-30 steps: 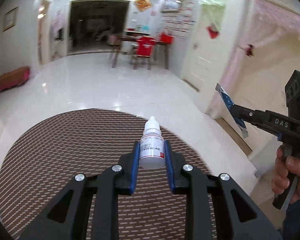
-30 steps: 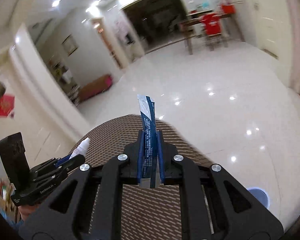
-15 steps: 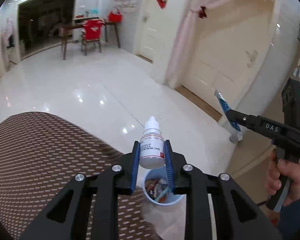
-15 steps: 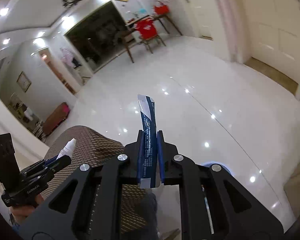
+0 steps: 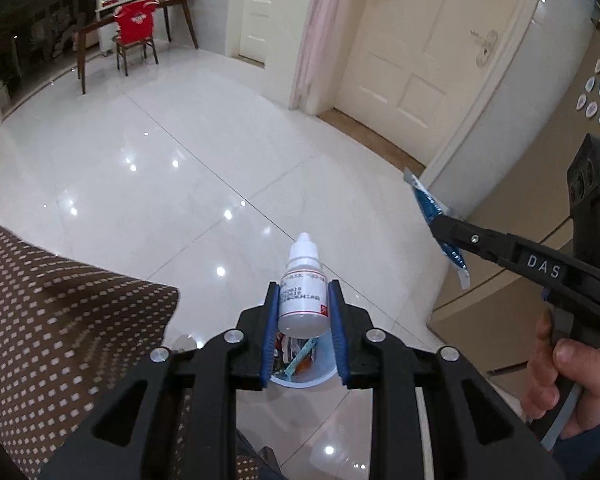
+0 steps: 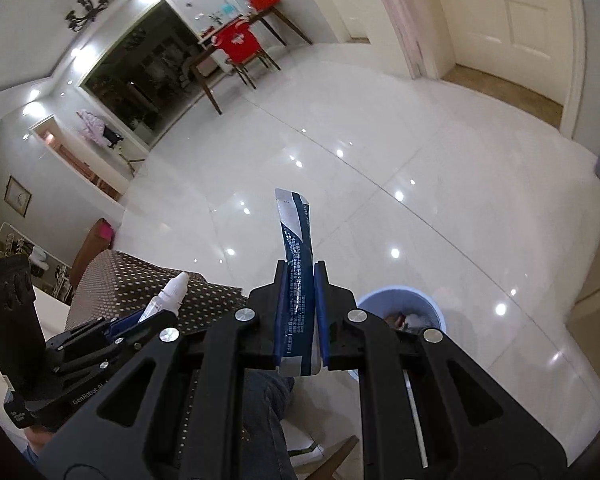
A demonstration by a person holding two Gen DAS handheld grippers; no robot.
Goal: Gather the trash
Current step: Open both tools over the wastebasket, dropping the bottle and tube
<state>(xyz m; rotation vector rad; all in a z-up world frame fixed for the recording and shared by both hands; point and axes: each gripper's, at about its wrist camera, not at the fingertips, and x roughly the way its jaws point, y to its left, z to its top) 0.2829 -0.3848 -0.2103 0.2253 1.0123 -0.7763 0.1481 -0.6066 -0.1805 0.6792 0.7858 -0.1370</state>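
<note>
Two hand-held black grippers with blue finger pads hang over a glossy white tiled floor, each carrying one piece of rubbish. The left gripper (image 5: pixel 303 312) is closed on a small white dropper bottle (image 5: pixel 303 300), its pads pressing the labelled sides; the bottle stands upright with its pointed cap away from the camera. Seen from the left wrist, a small pale blue waste bin (image 5: pixel 305 364) sits on the floor directly beyond and below the bottle, and it already holds some wrappers. The right gripper (image 6: pixel 300 312) is nearly shut on a thin, flat, dark blue and silver sachet (image 6: pixel 296 264), which stands on edge and sticks out well past the fingertips. From the right wrist, the same bin (image 6: pixel 400 304) shows just right of the sachet, close behind the right finger. A brown cloth with pale dots (image 5: pixel 60 340) fills the near left, its edge just beside the bin. A bare hand (image 5: pixel 568 376) grips the right tool's handle at the right border. Far off stand a wooden table and a chair with a red cover (image 5: pixel 136 28), and cream panelled doors (image 5: pixel 408 60) line the right wall.
</note>
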